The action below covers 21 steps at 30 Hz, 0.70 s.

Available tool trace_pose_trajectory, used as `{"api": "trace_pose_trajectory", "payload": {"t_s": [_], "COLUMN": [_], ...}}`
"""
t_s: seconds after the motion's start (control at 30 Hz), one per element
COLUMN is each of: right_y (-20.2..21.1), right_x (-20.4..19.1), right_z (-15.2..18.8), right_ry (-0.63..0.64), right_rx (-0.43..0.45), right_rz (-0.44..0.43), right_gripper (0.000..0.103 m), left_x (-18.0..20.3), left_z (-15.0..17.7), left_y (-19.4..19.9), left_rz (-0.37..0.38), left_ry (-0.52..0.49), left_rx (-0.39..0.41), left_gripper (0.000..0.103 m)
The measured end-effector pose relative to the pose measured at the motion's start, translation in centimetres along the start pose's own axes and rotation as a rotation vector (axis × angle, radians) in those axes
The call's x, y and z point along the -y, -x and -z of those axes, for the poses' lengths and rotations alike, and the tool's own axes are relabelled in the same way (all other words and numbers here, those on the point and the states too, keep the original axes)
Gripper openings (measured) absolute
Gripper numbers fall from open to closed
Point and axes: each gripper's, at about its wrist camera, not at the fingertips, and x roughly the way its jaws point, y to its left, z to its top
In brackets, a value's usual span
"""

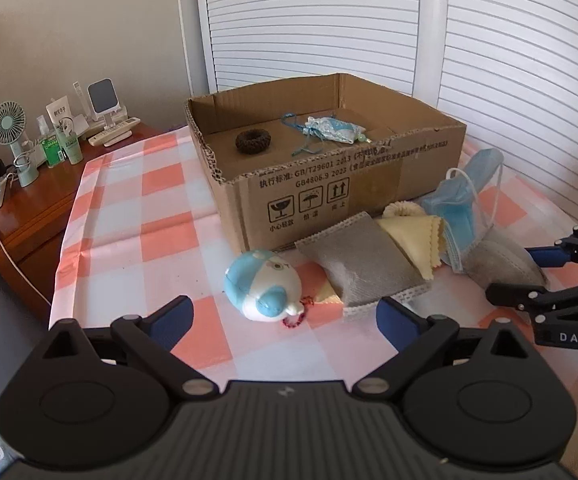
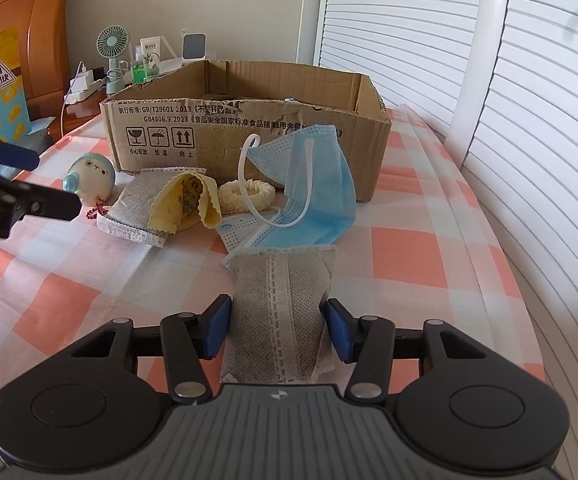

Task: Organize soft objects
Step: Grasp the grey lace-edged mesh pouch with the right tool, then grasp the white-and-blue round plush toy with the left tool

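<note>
The right hand-held gripper [image 2: 277, 330] has its blue pads pressed on both sides of a grey sachet [image 2: 283, 312], clamped, likely to lift it into the cardboard box [image 2: 249, 136]. That sachet lies in front of the box, beyond the blue mask [image 2: 321, 188]. The left hand-held gripper [image 1: 285, 320] is spread apart, empty, near the box's front wall.

Two grey pouches [image 2: 281, 312] — two scrunchies [image 1: 252, 141]
</note>
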Motion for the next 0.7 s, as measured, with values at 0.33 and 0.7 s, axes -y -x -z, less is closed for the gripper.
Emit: {"api": "trace_pose_trajectory", "payload": {"t_s": [0.33,0.7], "right_y": [-0.1,0.0], "right_x": [0.0,0.0], "right_z": [0.0,-0.2], "right_ry": [-0.002,0.002], "right_rx": [0.0,-0.004], "right_rz": [-0.004,-0.003], "right_gripper": [0.056,0.049], "left_x": [-2.4,-3.2], "left_z": [-0.6,-0.5], "left_y": [-3.0,-4.0], "left_rz": [0.025,0.068], "left_ry": [0.063,0.11], "left_rx": [-0.002,-0.015], "left_gripper": [0.072,0.047]}}
